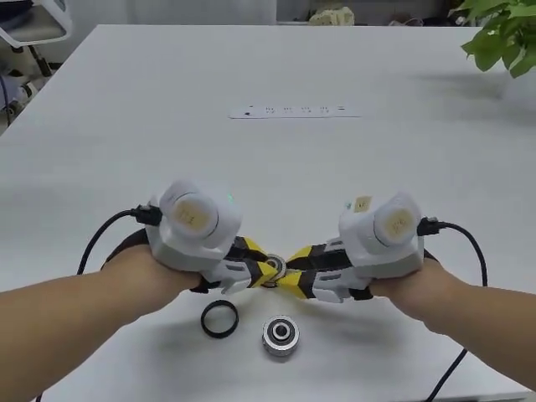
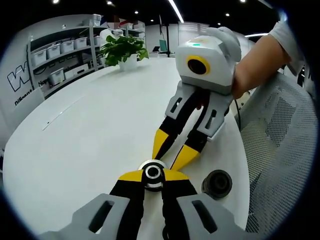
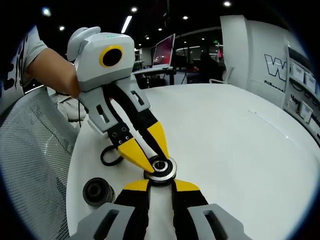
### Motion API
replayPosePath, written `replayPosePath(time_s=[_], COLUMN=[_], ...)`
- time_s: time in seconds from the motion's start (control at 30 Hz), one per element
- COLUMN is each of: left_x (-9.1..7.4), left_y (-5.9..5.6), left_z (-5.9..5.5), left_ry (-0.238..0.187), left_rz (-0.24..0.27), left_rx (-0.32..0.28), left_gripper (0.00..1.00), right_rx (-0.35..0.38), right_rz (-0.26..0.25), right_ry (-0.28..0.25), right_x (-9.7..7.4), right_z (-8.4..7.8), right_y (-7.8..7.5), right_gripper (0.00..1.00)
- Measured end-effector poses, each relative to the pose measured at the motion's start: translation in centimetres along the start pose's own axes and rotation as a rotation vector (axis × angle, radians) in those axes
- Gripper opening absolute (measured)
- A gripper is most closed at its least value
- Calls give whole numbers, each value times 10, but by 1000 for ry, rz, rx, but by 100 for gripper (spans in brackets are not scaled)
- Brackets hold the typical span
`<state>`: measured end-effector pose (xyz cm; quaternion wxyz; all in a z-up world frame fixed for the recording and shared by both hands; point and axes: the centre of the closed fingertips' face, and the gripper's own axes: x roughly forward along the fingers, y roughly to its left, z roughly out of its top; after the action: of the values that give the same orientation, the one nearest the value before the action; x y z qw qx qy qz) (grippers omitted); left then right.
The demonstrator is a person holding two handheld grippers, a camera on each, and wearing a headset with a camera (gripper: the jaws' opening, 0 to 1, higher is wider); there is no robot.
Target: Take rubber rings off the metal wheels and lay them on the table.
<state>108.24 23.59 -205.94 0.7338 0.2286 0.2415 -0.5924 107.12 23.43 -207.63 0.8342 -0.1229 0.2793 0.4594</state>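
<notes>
Your left tool [image 1: 263, 271] was closed on the small metal wheel [image 1: 274, 269], its yellow tips pinching it from the left. Your right tool [image 1: 287, 271] was clamped on that same wheel from the right, so the two tools met nose to nose with the wheel caught between them. In the left gripper view your own yellow tips sat on either side of the wheel's bright hub, and the right tool's tips came down onto it from the far side. I could not tell whether the wheel rested on the surface [image 1: 335, 167] or hung just over it. Just nearer to you, a loose black rubber ring [image 1: 219, 319] lay flat on the surface, below your left tool. Beside it to the right sat a second wheel [image 1: 280, 334], flat on its side, with a dark outer band around a silver centre. The ring and this wheel were near each other but not touching. Black cables [image 1: 100, 239] trailed from both tools toward your arms. Far across the surface lay a white power strip [image 1: 295, 110], and a leafy plant [image 1: 502, 33] stood at the far right corner.
</notes>
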Motion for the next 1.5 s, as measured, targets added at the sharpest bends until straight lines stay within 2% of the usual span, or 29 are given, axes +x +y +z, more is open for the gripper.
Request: replayPosePath(time_s=[0.53,0.67,0.87,1.1,1.2,1.27,1.5], left_x=[0,0,0,0,0,0,1], left_y=[1,0,1,0,0,1,0], left_z=[0,0,0,0,0,0,0], left_ry=[-1,-4,-6,-6,-4,-3,-1], left_rz=[1,2,4,5,6,7,10], left_rx=[-10,-16,-16,-12,-11,-10,-7], left_gripper=[7,7,7,7,7,7,7], right_rx=[37,80,94,190,290,331,415], right_rz=[10,10,7,4,9,12,18], right_ry=[-2,-11,-12,-27,-38,-47,-68], right_x=[-2,-3,-3,-3,-3,-3,-4], right_z=[-2,-3,-3,-4,-4,-5,-5], right_y=[-1,-3,-4,-6,-7,-8,-10], right_gripper=[6,2,0,0,0,0,0])
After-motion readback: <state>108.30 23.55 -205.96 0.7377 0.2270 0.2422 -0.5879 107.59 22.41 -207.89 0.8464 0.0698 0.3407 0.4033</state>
